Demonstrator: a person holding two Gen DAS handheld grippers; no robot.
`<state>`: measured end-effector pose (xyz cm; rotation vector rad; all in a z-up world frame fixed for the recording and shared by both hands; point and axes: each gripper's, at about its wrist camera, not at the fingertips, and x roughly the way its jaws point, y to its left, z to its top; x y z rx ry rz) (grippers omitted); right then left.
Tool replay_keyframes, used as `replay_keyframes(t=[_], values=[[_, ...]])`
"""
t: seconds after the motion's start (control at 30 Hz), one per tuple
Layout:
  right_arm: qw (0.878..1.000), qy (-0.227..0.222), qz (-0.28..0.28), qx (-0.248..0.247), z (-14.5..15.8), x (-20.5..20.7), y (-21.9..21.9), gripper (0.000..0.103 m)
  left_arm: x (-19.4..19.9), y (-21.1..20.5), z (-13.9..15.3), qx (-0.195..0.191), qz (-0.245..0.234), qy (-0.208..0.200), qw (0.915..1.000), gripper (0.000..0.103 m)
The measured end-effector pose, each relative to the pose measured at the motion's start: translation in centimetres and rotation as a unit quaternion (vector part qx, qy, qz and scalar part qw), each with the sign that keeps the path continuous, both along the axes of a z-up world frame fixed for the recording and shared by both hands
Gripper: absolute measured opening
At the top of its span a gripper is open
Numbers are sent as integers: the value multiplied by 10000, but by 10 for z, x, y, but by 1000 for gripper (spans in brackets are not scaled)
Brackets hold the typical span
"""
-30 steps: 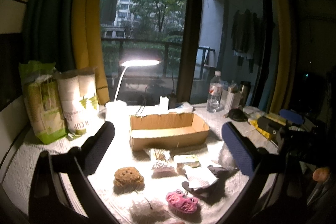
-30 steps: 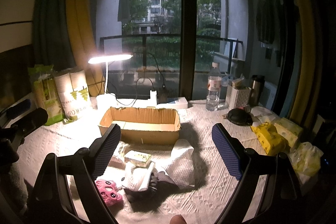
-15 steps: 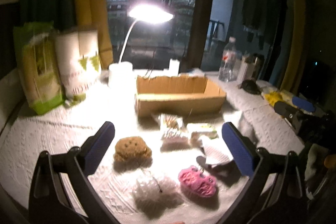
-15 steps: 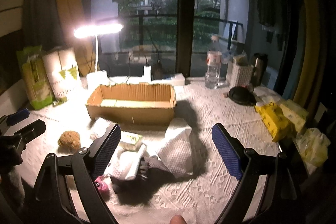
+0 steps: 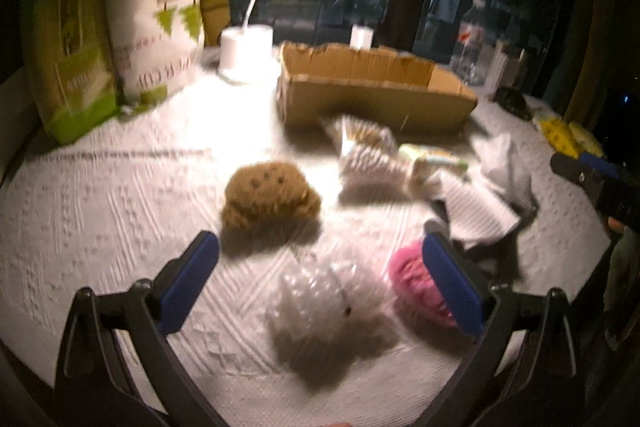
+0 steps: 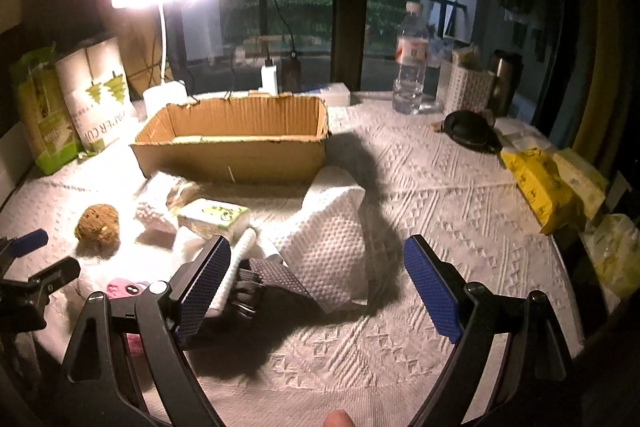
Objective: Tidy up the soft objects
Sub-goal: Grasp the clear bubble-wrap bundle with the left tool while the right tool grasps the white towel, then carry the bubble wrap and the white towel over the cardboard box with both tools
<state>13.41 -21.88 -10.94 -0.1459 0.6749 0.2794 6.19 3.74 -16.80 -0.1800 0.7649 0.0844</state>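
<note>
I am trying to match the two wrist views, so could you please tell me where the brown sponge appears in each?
Left wrist: the brown sponge lies near the centre, just beyond the open left gripper.
Right wrist: it sits small at the left edge, well left of the open right gripper.
Shared landmark: the cardboard box, behind the sponge in both.

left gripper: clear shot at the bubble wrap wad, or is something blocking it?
Probably yes. The left gripper is open, and the bubble wrap wad lies on the table cover between its fingers with nothing on top. The pink plush sits close by the right finger and could get nudged.
</note>
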Motion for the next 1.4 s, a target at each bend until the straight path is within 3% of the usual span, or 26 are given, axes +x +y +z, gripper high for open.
replay_keyframes(t=[0.37, 0.6, 0.87, 0.97, 1.03, 1.1, 1.17, 1.4], values=[[9991, 419, -34, 31, -28, 34, -9, 90, 14, -1, -27, 38, 81, 545, 9985, 101], [9983, 556, -20, 178, -34, 58, -14, 83, 18, -4, -32, 38, 6, 745, 9972, 74], [9972, 698, 29, 273, -49, 77, -9, 81, 15, -7, -25, 88, -57, 676, 9977, 60], [9967, 761, 27, 279, -54, 80, -8, 65, 13, -6, -18, 107, -54, 557, 9984, 57], [9961, 842, 68, 270, -59, 82, -6, 48, 12, -5, -12, 114, -76, 464, 9988, 57], [9960, 852, 98, 262, -61, 82, -5, 25, 10, -7, -5, 138, -102, 354, 9992, 57], [9963, 793, 161, 288, -57, 78, -5, 14, 9, -8, 2, 157, -126, 233, 9995, 57], [9977, 461, 245, 421, -31, 68, -14, 8, 14, -11, 26, 223, -206, -95, 9995, 57]])
